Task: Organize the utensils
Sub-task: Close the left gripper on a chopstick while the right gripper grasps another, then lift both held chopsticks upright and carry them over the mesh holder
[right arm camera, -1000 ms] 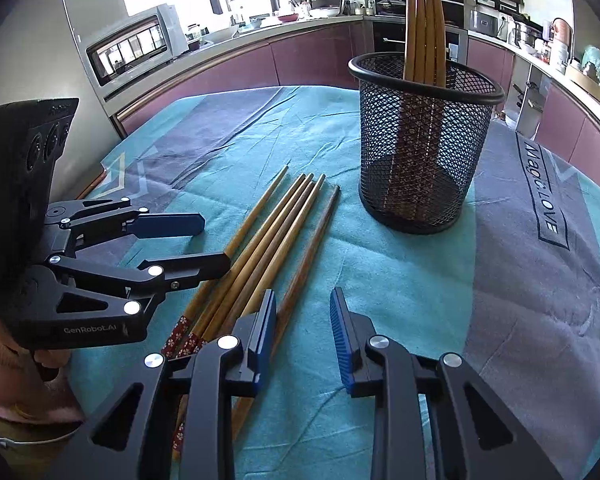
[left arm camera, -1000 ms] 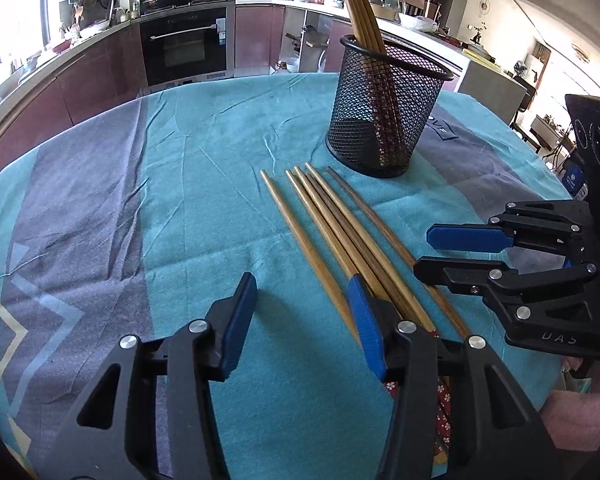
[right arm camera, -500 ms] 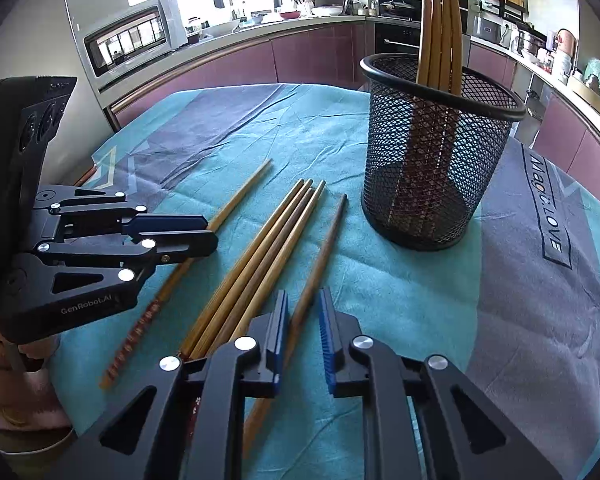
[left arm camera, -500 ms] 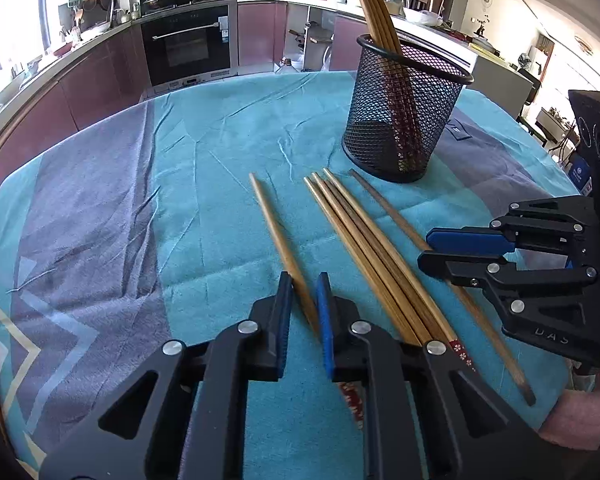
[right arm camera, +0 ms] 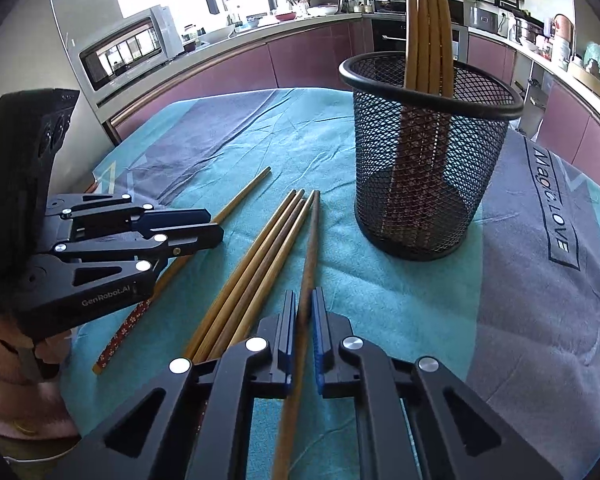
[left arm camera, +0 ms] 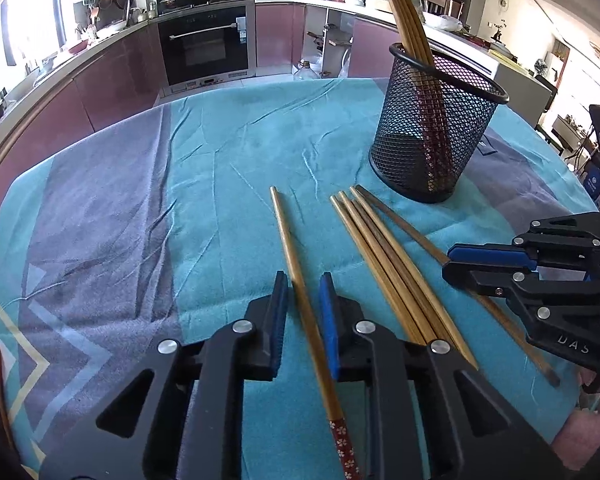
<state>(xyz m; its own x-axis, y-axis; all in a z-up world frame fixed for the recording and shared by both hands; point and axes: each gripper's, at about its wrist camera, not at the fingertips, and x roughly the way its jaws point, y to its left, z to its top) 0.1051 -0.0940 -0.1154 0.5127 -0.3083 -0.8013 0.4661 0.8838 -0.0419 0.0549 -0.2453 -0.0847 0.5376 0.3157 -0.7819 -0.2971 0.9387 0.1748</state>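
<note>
Two grippers each straddle one chopstick on the cloth. The left gripper has its blue pads close on either side of a lone chopstick, with slim gaps visible at the pad tips; whether it truly grips I cannot tell from its own view. In the right wrist view that same stick runs under the left gripper's narrowed fingers toward 1 o'clock, its red patterned end lying at 7 o'clock on the cloth.

The right gripper is clenched about a dark chopstick, pads nearly touching it on both sides; the stick points to 12 o'clock. In the left wrist view the right gripper sits at 3 o'clock, fingers almost together over that stick.

Between the two held sticks lies a bundle of loose chopsticks, side by side and touching, just beside the dark one.

At 1 o'clock stands the mesh cup, upright, with several chopsticks leaning inside, tips up. Near the cup the cloth bears lettering.
</note>
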